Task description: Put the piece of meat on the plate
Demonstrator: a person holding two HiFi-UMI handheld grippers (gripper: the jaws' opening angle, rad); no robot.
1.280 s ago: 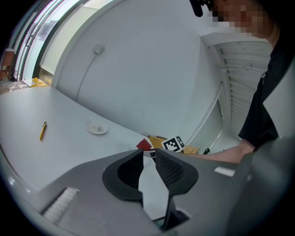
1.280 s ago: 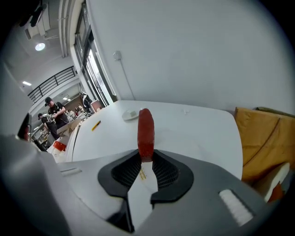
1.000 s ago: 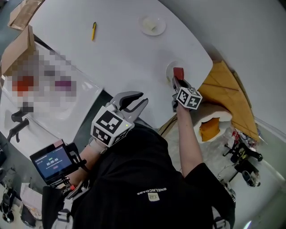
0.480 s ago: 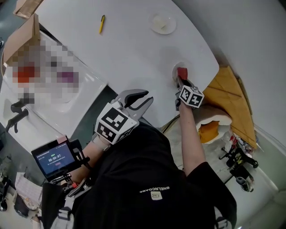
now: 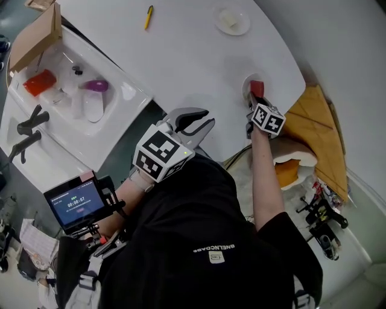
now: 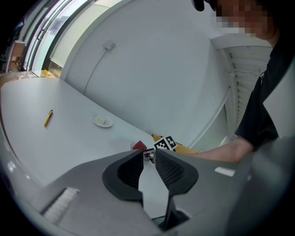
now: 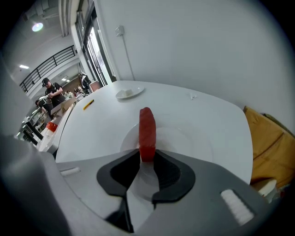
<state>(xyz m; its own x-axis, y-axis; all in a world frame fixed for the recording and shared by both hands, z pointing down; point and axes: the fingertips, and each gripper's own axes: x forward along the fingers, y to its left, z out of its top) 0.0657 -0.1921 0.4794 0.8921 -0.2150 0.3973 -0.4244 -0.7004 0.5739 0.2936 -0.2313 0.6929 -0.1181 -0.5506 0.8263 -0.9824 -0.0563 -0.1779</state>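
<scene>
The piece of meat (image 7: 146, 131) stands on edge over the middle of the plate (image 7: 184, 138), as it did a second ago. Its near end sits between the tips of the right gripper (image 7: 146, 157), whose jaws have just been easing apart yet touch it on both sides. The left gripper (image 6: 148, 154) hangs well apart from the plate, unmoved, jaws slightly parted and empty.

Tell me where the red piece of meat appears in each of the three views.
Head view: red piece of meat, upper right, at the round white plate.
Left gripper view: small, centre, just above the jaws.
Right gripper view: centre, upright over the plate.
Shared landmark: the yellow pen on the white table.
</scene>
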